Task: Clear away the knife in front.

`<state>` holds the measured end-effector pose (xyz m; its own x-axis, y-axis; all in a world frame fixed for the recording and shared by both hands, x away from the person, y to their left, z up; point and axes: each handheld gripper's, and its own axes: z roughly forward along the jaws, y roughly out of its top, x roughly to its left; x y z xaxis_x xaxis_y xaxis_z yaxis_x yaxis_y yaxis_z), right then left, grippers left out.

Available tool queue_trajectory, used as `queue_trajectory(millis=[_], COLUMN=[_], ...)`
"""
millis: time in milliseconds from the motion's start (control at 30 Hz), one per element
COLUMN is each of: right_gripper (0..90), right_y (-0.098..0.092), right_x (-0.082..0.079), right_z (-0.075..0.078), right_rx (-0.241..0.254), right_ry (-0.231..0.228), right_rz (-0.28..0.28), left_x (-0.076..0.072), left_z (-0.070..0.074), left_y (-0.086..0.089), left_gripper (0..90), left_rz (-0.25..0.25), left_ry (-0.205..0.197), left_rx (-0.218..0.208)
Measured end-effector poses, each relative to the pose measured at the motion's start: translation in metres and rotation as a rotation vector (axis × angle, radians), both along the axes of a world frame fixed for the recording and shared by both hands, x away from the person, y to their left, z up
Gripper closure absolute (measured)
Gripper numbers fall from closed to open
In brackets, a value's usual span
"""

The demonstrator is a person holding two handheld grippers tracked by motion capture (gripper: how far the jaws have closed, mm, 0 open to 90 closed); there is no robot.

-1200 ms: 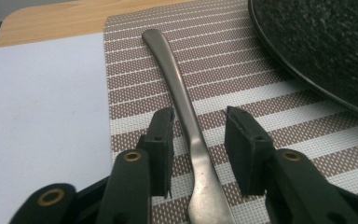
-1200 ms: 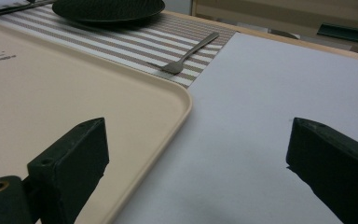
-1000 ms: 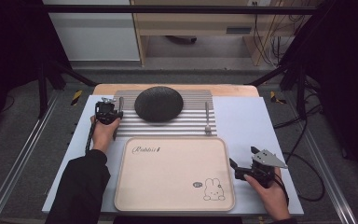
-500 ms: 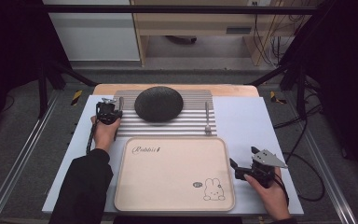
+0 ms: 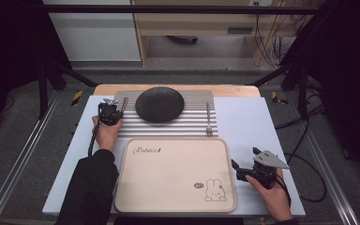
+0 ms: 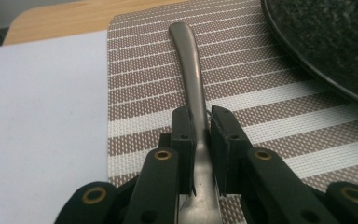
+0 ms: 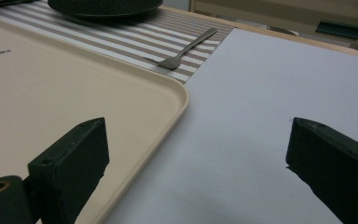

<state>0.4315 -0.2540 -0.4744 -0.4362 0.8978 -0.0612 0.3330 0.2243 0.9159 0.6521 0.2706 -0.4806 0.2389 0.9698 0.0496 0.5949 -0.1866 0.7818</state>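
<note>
Left hand-held gripper (image 6: pixel 200 140) just closing onto metal utensil handle (image 6: pixel 189 60), utensil head hidden, right hand-held gripper (image 7: pixel 196 158) wide apart, empty.

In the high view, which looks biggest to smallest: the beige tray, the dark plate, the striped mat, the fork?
1. Beige tray
2. Striped mat, slightly smaller, though the plate covers part
3. Dark plate
4. Fork, a thin sliver

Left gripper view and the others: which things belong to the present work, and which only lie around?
In the work:
left gripper, closing on the metal utensil handle
striped placemat

Lying about:
fork
dark plate
rabbit tray
right gripper, open
</note>
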Motion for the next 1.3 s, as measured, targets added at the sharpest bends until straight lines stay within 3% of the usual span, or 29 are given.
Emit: queue_trajectory(millis=[100, 300, 567, 667, 733, 1033, 1233, 1300], right_gripper=[6.1, 6.1, 6.1, 6.1, 6.1, 6.1, 6.1, 6.1], right_y=[0.000, 0.001, 0.003, 0.003, 0.003, 0.005, 0.004, 0.004], right_x=[0.000, 0.000, -0.001, 0.000, -0.001, -0.003, -0.003, -0.002], right_z=[0.000, 0.000, 0.001, 0.001, 0.002, 0.003, 0.003, 0.002], right_rx=[0.000, -0.002, -0.010, -0.011, -0.010, -0.013, -0.013, -0.010], right_ry=[0.000, -0.001, -0.004, -0.006, -0.010, -0.015, -0.015, -0.012], right_rz=[0.000, 0.004, 0.010, 0.010, 0.012, 0.017, 0.012, 0.011], left_x=[-0.006, -0.027, -0.071, -0.092, -0.106, -0.151, -0.172, -0.178], left_z=[0.004, 0.021, 0.039, 0.045, 0.048, 0.046, 0.040, 0.036], left_y=[-0.001, -0.004, -0.019, -0.027, -0.030, -0.056, -0.076, -0.083], left_gripper=[79.9, 79.9, 79.9, 79.9, 79.9, 79.9, 79.9, 79.9], left_rz=[-0.020, -0.057, -0.165, -0.203, -0.216, -0.311, -0.396, -0.431], left_ry=[-0.012, -0.067, -0.121, -0.138, -0.149, -0.150, -0.123, -0.115], left_rx=[0.000, -0.040, -0.139, -0.156, -0.195, -0.133, -0.152, -0.131])
